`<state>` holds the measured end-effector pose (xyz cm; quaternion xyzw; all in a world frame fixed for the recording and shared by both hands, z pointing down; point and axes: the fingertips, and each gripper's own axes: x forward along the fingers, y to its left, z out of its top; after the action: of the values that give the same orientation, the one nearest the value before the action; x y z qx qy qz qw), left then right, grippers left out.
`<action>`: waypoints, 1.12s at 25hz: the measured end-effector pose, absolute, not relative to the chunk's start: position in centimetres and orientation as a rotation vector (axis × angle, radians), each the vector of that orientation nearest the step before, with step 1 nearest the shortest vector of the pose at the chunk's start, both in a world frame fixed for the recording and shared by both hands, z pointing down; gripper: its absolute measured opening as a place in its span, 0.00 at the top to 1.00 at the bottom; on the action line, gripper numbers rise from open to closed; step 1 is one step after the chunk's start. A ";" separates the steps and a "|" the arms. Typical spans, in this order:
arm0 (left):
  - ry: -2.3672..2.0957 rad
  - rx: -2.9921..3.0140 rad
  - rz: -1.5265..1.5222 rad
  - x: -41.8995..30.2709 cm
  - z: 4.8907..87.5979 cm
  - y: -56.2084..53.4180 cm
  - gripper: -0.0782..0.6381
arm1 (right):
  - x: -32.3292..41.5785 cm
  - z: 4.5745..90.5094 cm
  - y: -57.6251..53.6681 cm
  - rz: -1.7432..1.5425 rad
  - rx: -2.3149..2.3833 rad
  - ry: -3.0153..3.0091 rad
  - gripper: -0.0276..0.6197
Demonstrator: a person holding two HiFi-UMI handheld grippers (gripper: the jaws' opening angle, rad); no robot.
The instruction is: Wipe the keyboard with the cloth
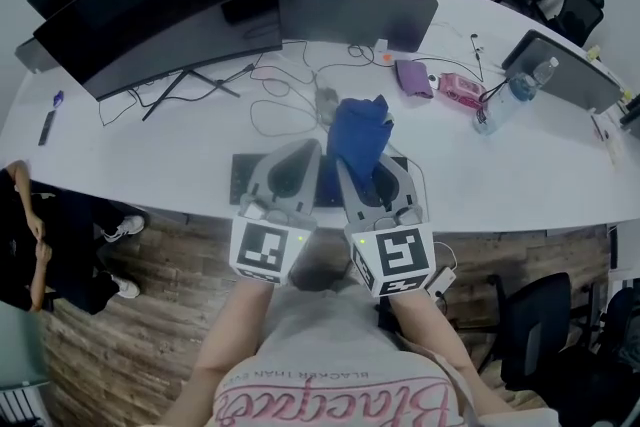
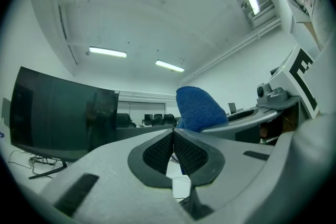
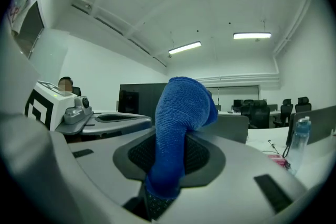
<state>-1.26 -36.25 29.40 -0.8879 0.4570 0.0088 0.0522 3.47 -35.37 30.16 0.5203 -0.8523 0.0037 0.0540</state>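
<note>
Your right gripper [image 3: 169, 150] is clamped on the blue cloth [image 3: 181, 107], which stands up out of the jaws in a bunched fold. Your left gripper [image 2: 174, 134], just to its left, is closed on nothing, its pads meeting at the tips. Both hang over the dark keyboard [image 1: 241, 178] at the near edge of the white surface [image 1: 520, 165]. The cloth looks clear of the keys, so wiping seems about to start. Next, tip the right gripper down so the fold meets the keys, then sweep across.
</note>
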 end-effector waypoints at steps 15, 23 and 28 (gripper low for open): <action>1.380 -2.693 0.109 -2.0 29.0 -36.2 0.88 | 1.8 29.4 -34.9 -0.151 1.635 -2.593 0.81; 1.367 -2.702 0.105 -1.7 29.5 -36.2 0.88 | 2.0 30.4 -35.2 -0.093 1.642 -2.588 0.81; 1.365 -2.704 0.109 -1.5 29.4 -36.2 0.88 | 2.0 30.7 -35.4 -0.083 1.633 -2.583 0.81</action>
<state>-1.49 -36.20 29.37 -0.8908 0.4497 0.0359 0.0555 2.05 -35.38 30.75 0.5337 -0.8442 -0.0272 0.0423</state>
